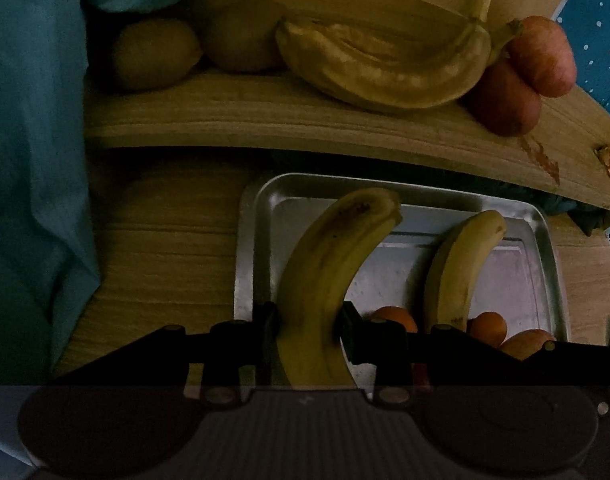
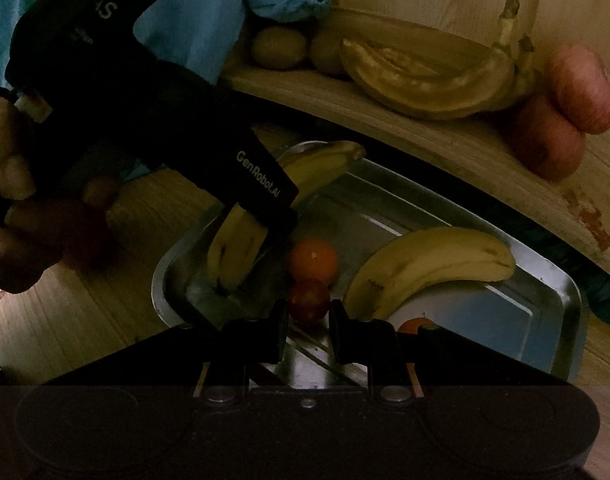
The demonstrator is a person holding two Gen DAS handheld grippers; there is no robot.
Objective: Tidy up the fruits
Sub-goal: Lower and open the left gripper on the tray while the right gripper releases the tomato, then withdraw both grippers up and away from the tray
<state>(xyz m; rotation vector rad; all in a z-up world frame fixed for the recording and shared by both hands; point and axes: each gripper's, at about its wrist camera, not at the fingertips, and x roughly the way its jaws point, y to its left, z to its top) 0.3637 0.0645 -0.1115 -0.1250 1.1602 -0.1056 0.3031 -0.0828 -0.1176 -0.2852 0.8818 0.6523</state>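
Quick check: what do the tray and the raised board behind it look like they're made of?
Tray: looks like metal, probably stainless steel, with a brushed silver sheen and rolled rim that reflects light. Raised board: appears to be light wood, matte, with visible grain lines; it could be a laminate.

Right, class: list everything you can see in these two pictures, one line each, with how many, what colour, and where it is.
Tray: one, silver metal, on the wooden table.
Loose bananas: two, yellow; one gripped over the tray's left part, one lying in the tray.
Small round fruits: at least three, orange to dark red, in the tray's near part.
Board: one, pale wood, behind the tray.
Banana bunch: one, yellow with bruising, on the board.
Apples: two, red, right of the bunch.
Round fruits: two, dull yellow-brown, left of the bunch.
Cloth: blue, far left.
Left tool: black, shut on the banana.
Right tool: black, open, above the tray's near edge.
Hand: one, holding the left tool.
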